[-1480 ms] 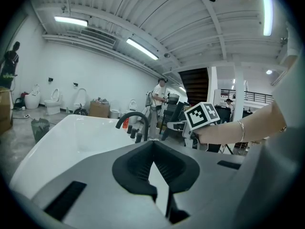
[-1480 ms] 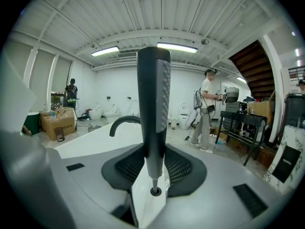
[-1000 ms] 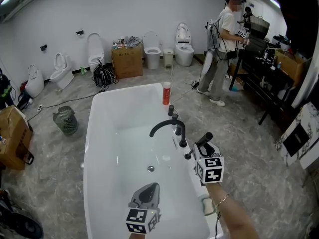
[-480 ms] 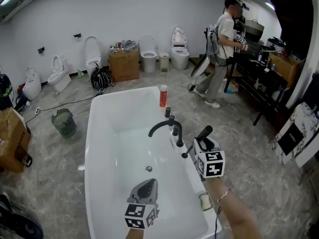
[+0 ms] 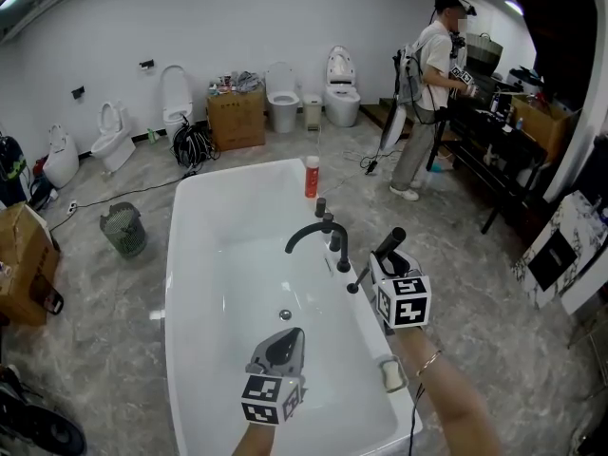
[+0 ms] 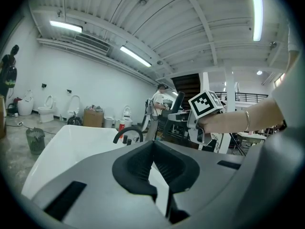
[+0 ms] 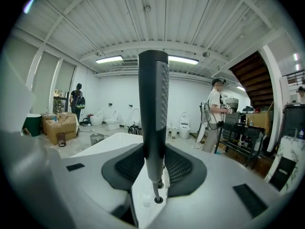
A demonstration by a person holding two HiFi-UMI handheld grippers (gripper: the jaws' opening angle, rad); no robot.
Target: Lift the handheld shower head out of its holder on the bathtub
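A white bathtub point(image 5: 176, 283) lies below me, with a black curved faucet point(image 5: 309, 237) on its right rim. My right gripper point(image 5: 388, 262) is shut on the black handheld shower head point(image 5: 385, 251), which stands upright above the rim just right of the faucet. In the right gripper view the wand point(image 7: 153, 109) rises straight between the pads of the right gripper point(image 7: 153, 161), and its thin lower end point(image 7: 156, 194) hangs above the white rim. My left gripper point(image 5: 285, 342) hovers over the tub's inside, shut and holding nothing. Its jaws meet in the left gripper view point(image 6: 152, 149).
A red bottle point(image 5: 312, 177) stands on the tub's far rim and a small pale object point(image 5: 391, 376) lies on the near right rim. A person point(image 5: 427, 84) stands by a dark table point(image 5: 494, 131) at the back right. Toilets, a cardboard box point(image 5: 237, 117) and a wire bin point(image 5: 125, 228) stand beyond.
Both grippers have risen. The shower head has come up with the right gripper and stands higher beside the faucet. The person in the background has shifted.
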